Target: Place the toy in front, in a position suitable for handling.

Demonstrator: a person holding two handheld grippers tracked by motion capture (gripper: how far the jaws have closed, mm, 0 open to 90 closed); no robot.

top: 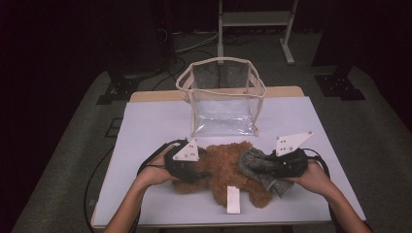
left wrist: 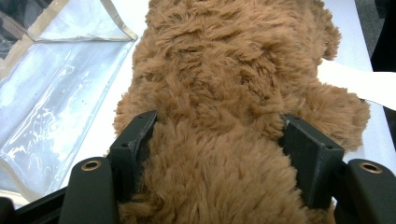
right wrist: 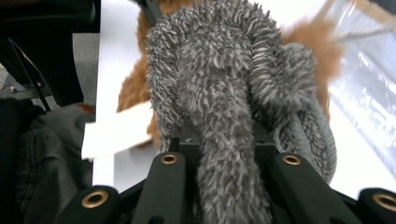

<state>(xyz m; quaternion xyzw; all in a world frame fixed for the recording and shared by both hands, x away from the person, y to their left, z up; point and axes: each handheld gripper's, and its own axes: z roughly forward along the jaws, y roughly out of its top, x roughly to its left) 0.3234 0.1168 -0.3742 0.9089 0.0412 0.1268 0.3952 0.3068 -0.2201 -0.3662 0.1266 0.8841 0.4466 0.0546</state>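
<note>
Left gripper (top: 194, 170) clamping brown plush teddy bear (top: 223, 165), right gripper (top: 272, 167) shut on fuzzy grey sock (top: 260, 167); both outside empty clear plastic bag (top: 223, 99), so packing likely pending.

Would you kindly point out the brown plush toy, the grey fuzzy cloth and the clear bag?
brown plush toy (left wrist: 224, 70), left gripper view, its furry body.
grey fuzzy cloth (right wrist: 219, 70), right gripper view, its bunched top.
clear bag (top: 224, 110), high view, its front wall.
</note>
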